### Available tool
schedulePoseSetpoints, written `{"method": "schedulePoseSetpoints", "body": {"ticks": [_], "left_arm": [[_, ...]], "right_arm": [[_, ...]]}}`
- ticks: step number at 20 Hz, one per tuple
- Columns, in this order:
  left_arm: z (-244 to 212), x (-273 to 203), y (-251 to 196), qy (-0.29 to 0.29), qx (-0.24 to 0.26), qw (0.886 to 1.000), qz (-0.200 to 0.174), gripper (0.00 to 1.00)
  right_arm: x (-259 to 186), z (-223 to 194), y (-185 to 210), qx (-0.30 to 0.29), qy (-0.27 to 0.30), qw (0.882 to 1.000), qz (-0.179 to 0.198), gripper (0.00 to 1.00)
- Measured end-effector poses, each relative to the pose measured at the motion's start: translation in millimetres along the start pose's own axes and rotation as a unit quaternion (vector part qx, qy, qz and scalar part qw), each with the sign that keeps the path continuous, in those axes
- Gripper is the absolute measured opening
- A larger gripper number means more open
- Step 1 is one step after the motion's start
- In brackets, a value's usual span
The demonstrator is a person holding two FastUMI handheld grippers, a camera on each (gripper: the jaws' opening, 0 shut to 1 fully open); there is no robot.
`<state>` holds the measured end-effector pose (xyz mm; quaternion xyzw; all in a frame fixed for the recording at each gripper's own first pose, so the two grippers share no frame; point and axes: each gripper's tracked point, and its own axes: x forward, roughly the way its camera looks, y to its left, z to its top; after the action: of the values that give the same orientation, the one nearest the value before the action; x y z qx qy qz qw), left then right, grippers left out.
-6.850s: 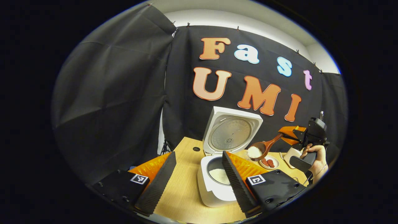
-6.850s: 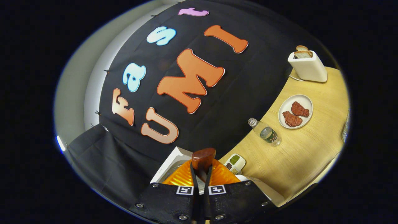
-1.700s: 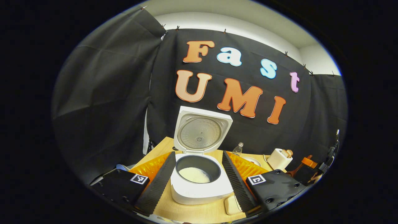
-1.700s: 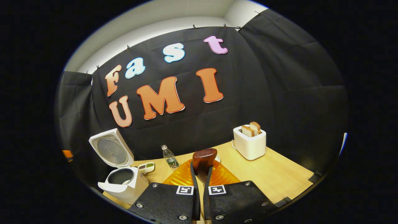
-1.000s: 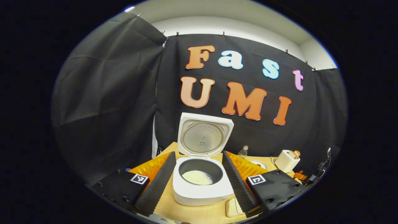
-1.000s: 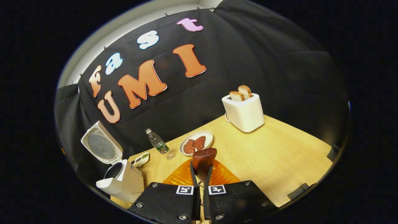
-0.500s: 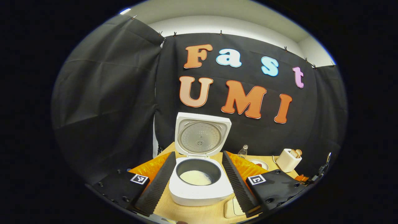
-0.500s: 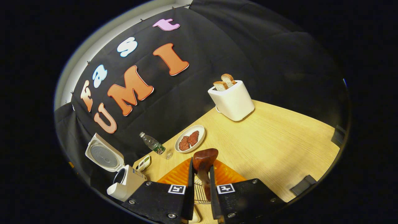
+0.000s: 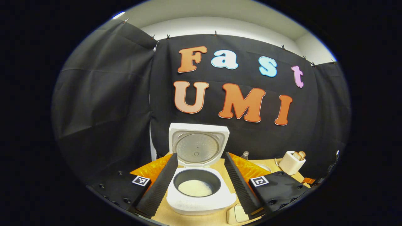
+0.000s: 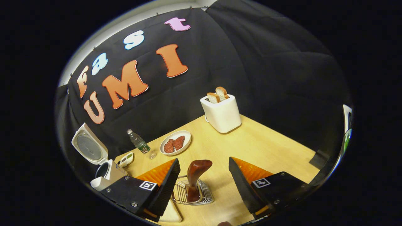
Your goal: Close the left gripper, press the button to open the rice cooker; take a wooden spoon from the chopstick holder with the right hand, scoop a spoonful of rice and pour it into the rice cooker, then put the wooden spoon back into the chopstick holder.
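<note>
Landmark: rice cooker [image 9: 201, 196] on the wooden table [image 10: 270, 147], lid [image 9: 197, 145] swung fully up, standing upright behind the pot. Dark inner pot holds a shallow layer of white rice [image 9: 194, 188] across its bottom

Left gripper [image 9: 201, 179]: fingers spread wide, one on each side of the cooker, holding nothing, not touching it as far as the left gripper view shows

Right gripper [image 10: 202, 180]: fingers wide apart, gripping nothing. Between them the wooden spoon [image 10: 195, 177] stands handle-up in the wire chopstick holder [image 10: 193, 193], clear of both fingers. Holder sits well to the right of the cooker [image 10: 106, 174] in the right gripper view

Beside the cooker, going right: small divided dish [image 10: 126, 159], water bottle [image 10: 139, 143], white plate [image 10: 176, 143] with two reddish pieces, then a white toaster [image 10: 221, 114] with two bread slices standing up out of its slots
</note>
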<state>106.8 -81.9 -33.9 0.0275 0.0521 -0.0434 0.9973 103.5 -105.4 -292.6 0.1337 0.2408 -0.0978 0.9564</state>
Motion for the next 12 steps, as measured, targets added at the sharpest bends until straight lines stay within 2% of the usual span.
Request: {"method": "schedulePoseSetpoints", "body": {"ticks": [4, 6, 9, 12], "left_arm": [[37, 42, -7, -0.023, 0.016, 1.0, -0.01, 1.0], [54, 67, -14, -0.03, 0.021, 0.999, -0.02, 0.98], [81, 104, -19, -0.039, 0.024, 0.999, -0.029, 1.0], [99, 146, -14, -0.039, 0.047, 0.998, -0.019, 1.0]], "right_arm": [[-18, 16, 5, -0.038, -0.012, 0.999, -0.006, 0.95], [-27, 20, 7, -0.038, -0.016, 0.999, -0.008, 0.95], [-33, 24, 9, -0.039, -0.025, 0.999, -0.017, 0.95], [-38, 29, 7, -0.05, -0.03, 0.998, -0.027, 0.95]]}}
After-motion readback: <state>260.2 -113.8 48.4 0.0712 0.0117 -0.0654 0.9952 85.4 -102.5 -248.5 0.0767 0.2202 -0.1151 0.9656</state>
